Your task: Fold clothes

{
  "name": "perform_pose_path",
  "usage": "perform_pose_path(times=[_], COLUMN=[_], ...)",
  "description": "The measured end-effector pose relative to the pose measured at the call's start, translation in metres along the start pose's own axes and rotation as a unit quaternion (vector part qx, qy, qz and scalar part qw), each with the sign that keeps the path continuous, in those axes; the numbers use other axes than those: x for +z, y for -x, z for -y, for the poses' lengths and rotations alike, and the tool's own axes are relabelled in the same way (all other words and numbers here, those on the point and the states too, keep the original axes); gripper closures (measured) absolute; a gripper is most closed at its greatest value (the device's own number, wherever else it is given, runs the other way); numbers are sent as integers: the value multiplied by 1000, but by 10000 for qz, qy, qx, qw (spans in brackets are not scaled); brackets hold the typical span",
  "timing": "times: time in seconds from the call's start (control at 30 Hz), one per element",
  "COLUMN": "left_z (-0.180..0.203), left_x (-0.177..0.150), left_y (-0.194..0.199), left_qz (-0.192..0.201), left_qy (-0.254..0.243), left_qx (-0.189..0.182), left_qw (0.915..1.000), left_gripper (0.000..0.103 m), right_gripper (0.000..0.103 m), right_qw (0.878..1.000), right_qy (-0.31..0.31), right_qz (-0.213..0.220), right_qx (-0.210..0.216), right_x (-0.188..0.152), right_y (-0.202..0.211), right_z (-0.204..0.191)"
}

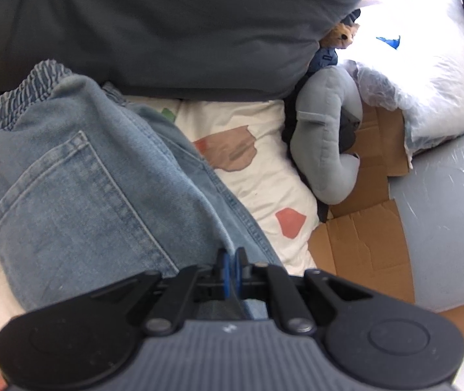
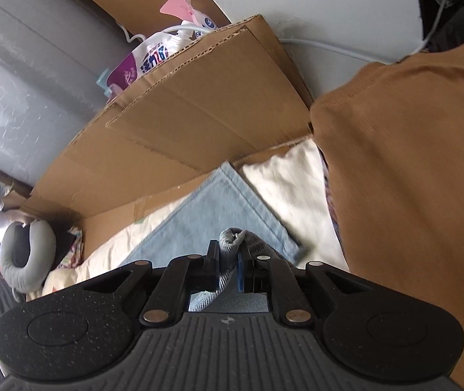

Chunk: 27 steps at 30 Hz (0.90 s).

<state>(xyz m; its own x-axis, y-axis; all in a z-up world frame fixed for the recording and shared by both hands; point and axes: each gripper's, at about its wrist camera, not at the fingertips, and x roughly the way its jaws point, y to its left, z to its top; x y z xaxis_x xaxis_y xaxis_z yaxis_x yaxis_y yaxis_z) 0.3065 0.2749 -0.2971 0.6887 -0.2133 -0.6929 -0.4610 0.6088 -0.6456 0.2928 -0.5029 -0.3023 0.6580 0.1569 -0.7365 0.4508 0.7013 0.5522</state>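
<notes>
The light blue denim jeans lie half-folded on the white patterned bed sheet, both the left gripper and the right gripper pinch denim tight, so the fold looks started, not finished.

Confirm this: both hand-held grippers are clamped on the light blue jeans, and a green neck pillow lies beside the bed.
Only the colour is wrong: the neck pillow is grey, as the left wrist view shows. The left hand-held gripper and right hand-held gripper are indeed clamped on the jeans.
</notes>
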Motion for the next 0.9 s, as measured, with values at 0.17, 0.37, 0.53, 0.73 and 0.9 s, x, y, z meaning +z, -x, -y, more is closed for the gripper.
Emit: perform_pose_path(times=[0.17,0.37,0.53,0.73,0.9], left_z=[7,12,13,13,17], left_x=[2,6,9,13,17], left_y=[-20,-45,-63,-83,-95], left_qz=[41,70,58,90,113], left_qy=[-3,30,21,63,44], left_qx=[-20,0,85,111,134], left_qw=[10000,10000,9999,9999,9998], left_gripper=[100,100,100,99,99], right_gripper=[94,94,94,94,94], right_qw=[9999,9997,9998,9996,9994], right_qy=[-9,-177,-83,-107,-139], right_qz=[109,183,112,72,63], right_qx=[-32,-22,-125,-254,-320], right_x=[15,31,41,46,52], right_y=[-26,-59,-80,-103,-119], right_z=[-6,-6,-13,-15,-17])
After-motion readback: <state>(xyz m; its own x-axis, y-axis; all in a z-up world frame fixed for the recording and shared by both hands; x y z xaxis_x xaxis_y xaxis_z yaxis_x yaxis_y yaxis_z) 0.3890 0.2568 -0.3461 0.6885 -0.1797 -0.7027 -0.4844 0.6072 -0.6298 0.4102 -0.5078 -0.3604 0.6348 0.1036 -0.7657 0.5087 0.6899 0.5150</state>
